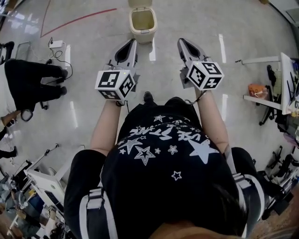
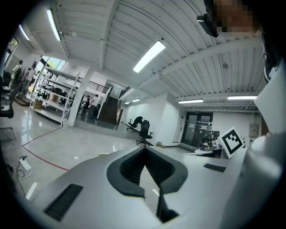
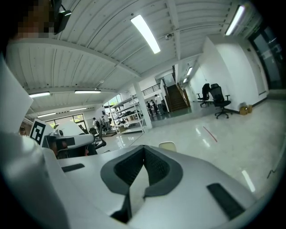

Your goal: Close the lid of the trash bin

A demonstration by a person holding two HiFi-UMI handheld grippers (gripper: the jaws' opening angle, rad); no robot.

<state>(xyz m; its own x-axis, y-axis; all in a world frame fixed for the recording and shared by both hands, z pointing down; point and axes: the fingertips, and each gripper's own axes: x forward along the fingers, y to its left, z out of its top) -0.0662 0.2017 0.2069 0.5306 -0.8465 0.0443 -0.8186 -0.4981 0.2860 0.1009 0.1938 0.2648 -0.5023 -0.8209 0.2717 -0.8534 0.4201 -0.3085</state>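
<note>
Head view, lower frame: a person's black shirt (image 1: 161, 154) fills the foreground. It is printed with white stars and a band of white lettering that cannot be read from this angle. Bare forearms reach up the frame to two marker cubes (image 1: 115, 84), each faced with black-and-white square patterns.

Ahead of the cubes, the left gripper (image 1: 132, 43) and right gripper (image 1: 181, 42) point up the frame side by side, apart from each other. In the left gripper view the jaws of the left gripper (image 2: 144, 149) meet at their tips with nothing between them. In the right gripper view the right gripper (image 3: 144, 147) is likewise closed at the tips and empty.

A dark shoe (image 1: 148, 97) shows on the glossy floor (image 1: 93, 28) between the forearms. The floor between the grippers and the trash bin (image 1: 143, 23) is bare.

The cream trash bin stands on the floor at upper centre, well apart from both grippers. Its mouth is open and its lid (image 1: 139, 3) is raised at the far side, cut by the top edge of the frame.

Margins: a seated person in black (image 1: 28, 79) at left, a white power strip (image 1: 56, 44) with cable and a red floor line (image 1: 77, 19) at upper left, and a white frame stand (image 1: 266, 77) at right.
</note>
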